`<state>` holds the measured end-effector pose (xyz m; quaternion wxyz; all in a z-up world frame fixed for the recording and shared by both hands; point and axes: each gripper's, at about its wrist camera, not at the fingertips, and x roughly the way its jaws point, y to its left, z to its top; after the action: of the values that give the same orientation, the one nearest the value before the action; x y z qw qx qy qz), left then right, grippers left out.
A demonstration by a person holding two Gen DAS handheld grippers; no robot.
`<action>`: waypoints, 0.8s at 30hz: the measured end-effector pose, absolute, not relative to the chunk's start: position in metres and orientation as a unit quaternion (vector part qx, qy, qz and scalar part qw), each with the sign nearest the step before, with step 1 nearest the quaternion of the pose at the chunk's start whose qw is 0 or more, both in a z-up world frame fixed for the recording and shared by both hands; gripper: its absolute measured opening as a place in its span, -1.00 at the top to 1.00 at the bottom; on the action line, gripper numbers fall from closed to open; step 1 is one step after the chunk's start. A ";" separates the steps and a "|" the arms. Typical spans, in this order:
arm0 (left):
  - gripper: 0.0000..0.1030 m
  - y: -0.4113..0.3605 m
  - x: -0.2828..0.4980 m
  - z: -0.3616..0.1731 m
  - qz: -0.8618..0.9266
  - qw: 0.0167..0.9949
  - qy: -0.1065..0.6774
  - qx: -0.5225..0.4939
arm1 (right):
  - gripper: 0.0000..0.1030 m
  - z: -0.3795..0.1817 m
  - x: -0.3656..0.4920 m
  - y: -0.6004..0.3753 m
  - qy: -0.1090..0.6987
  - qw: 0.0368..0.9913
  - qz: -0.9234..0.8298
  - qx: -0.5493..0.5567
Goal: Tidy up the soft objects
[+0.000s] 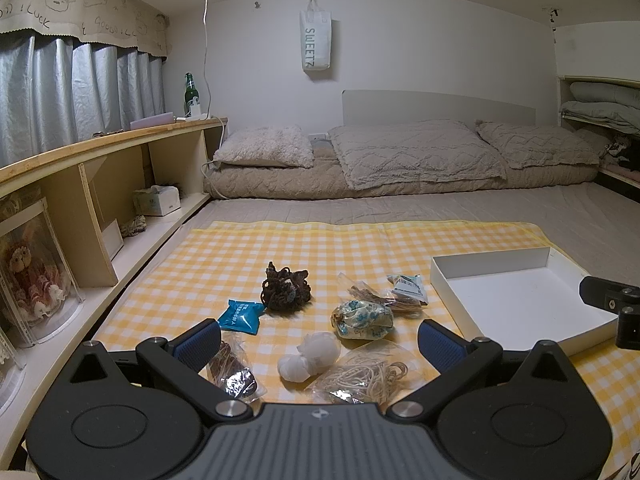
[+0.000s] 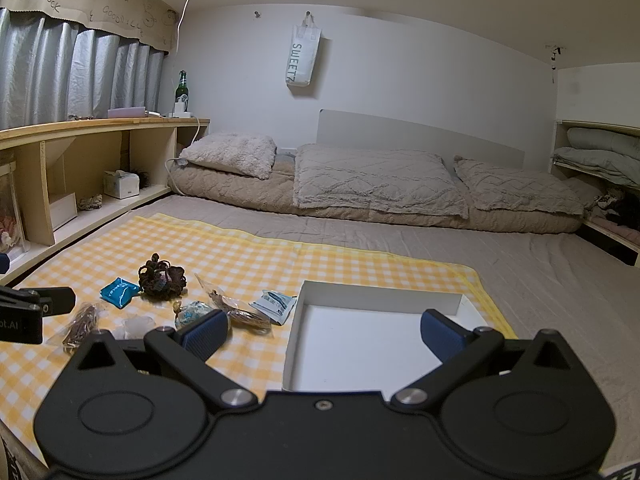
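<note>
Nothing is lying in the white tray [image 2: 360,344] yet, so the sorting looks unstarted. The soft items [image 1: 320,320] are sitting scattered just left of the tray. The left gripper [image 1: 318,340] and right gripper [image 2: 324,334] are both hanging wide, holding nothing.

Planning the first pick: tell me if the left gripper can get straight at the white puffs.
Probably yes. The left gripper is open, and the white puffs lie on the checked cloth right between its fingers, uncovered; the bagged cream cord only sits alongside them.
</note>
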<state>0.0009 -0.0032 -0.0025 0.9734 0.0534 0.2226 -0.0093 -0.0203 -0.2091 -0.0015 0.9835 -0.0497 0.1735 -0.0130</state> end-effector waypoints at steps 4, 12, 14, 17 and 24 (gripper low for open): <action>-1.00 -0.003 0.001 -0.002 -0.009 0.973 0.223 0.053 | -1.00 -0.002 -0.020 -0.209 0.174 0.983 -0.013 -0.049; -1.00 -0.003 0.001 -0.002 -0.009 0.973 0.223 0.053 | -1.00 -0.001 -0.020 -0.210 0.174 0.983 -0.013 -0.049; -1.00 -0.004 0.001 -0.003 -0.009 0.973 0.223 0.053 | -1.00 -0.001 -0.020 -0.210 0.174 0.983 -0.013 -0.049; -1.00 -0.002 0.001 -0.002 -0.010 0.974 0.222 0.050 | -1.00 -0.001 -0.020 -0.210 0.174 0.984 -0.013 -0.048; -1.00 0.003 0.004 0.010 -0.007 0.978 0.204 0.050 | -1.00 0.000 -0.020 -0.208 0.174 0.984 -0.012 -0.038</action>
<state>0.0043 0.0029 0.0102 0.9776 0.0499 0.2044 -0.0075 -0.0195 -0.2080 -0.0004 0.9839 -0.0383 0.1741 -0.0115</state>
